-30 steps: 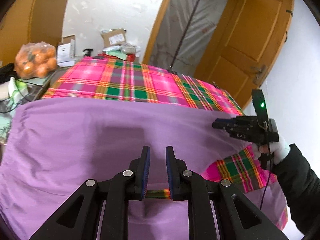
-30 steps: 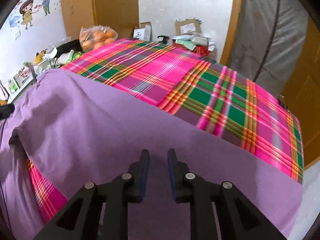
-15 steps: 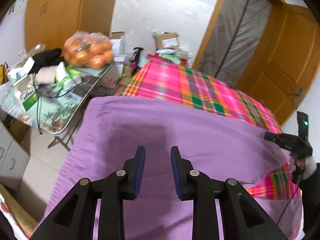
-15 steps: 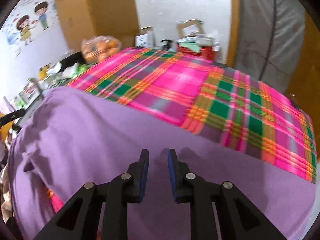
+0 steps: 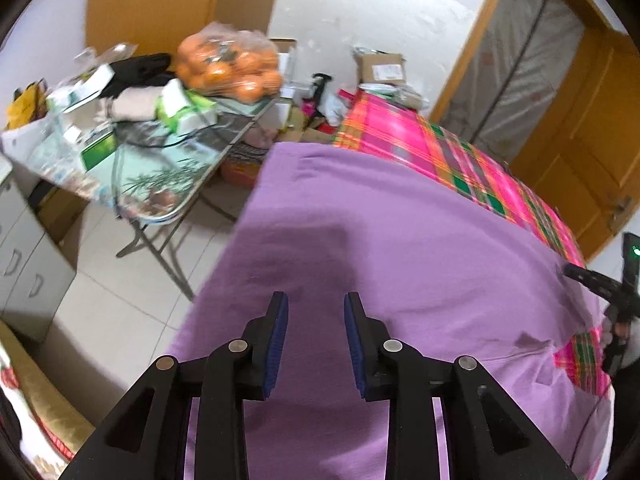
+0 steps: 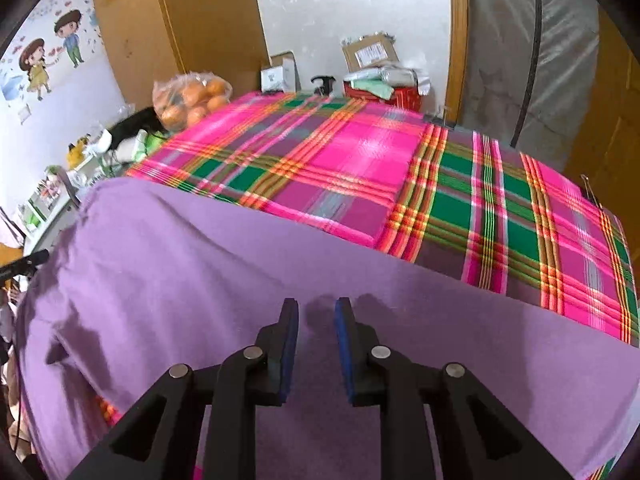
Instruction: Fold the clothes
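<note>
While both hover over the purple garment (image 5: 400, 248), left claw (image 5: 316, 312) and right claw (image 6: 316, 316) gape empty; plaid cloth (image 6: 360, 168) beyond.

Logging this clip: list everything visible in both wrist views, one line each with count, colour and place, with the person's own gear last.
purple garment: one, purple, spread over the near part of the bed.
plaid sheet: one, pink, green and orange, covers the bed beyond the garment.
bag of oranges: one, clear bag with orange fruit, on the folding table.
folding table: one, glass top, cluttered, left of the bed.
cardboard boxes: several, brown and white, past the bed's far end.
wall stickers: two cartoon children, on the left wall.
wooden door: one, brown, at the right.
left claw: one, black with blue pads, open above the garment.
right claw: one, black with blue pads, open above the garment.
</note>
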`<state>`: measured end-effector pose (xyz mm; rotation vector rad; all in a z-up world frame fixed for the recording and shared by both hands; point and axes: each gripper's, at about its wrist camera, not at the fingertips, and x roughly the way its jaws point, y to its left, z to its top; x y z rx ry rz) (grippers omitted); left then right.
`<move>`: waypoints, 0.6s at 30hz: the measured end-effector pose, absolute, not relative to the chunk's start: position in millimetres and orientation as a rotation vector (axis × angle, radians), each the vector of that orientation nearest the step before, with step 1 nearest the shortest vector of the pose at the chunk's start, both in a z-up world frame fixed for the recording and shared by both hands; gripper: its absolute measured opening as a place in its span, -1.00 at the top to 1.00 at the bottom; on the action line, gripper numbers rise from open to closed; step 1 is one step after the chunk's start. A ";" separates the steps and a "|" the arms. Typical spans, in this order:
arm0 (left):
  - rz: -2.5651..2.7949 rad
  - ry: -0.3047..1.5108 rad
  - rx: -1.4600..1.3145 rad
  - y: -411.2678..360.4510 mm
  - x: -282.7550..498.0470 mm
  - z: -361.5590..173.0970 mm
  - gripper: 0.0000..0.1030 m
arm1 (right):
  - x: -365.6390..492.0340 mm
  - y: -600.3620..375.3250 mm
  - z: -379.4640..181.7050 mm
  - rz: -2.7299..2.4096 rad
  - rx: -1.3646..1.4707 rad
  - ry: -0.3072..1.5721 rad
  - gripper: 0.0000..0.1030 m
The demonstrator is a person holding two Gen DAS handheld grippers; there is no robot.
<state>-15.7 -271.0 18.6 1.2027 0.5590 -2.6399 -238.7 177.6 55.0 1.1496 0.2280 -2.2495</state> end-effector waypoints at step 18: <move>-2.714 0.484 1.163 -251.1 24.7 23.8 0.42 | -141.1 200.1 76.1 -2.226 1.088 0.080 0.46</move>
